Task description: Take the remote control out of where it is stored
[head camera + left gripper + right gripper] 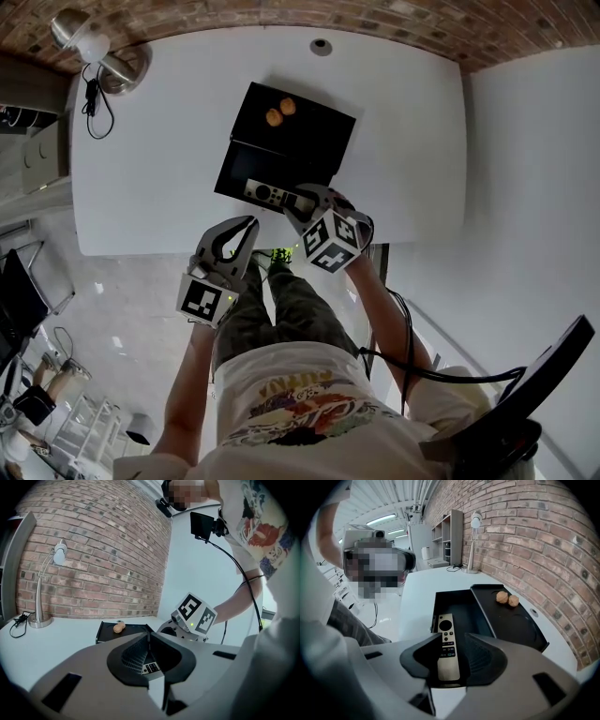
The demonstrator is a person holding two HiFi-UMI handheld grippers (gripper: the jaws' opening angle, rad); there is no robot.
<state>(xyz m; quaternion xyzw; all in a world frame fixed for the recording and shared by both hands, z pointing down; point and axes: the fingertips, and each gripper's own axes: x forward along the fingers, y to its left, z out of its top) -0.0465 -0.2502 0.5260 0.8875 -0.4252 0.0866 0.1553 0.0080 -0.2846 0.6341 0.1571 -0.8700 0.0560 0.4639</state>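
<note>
White tbl (141, 169), brick wall (93, 550); remote (270, 194) boxed.

The remote control (270, 193) lay in the open box (262, 164) on the table (150, 159). Behind it, adjoining, the lid (319, 136) bore two walnuts (280, 112). A desk lamp (94, 47) stood at the table's far left corner.

My left gripper (249, 225) hangs nearer to me, jaws pressed together, pointing almost level. My right gripper (302, 202) reaches farther and tips steeply down, jaws wide apart, pads pressing on nothing. Both forearms stretch forward, left (192, 375) and right (384, 300).
</note>
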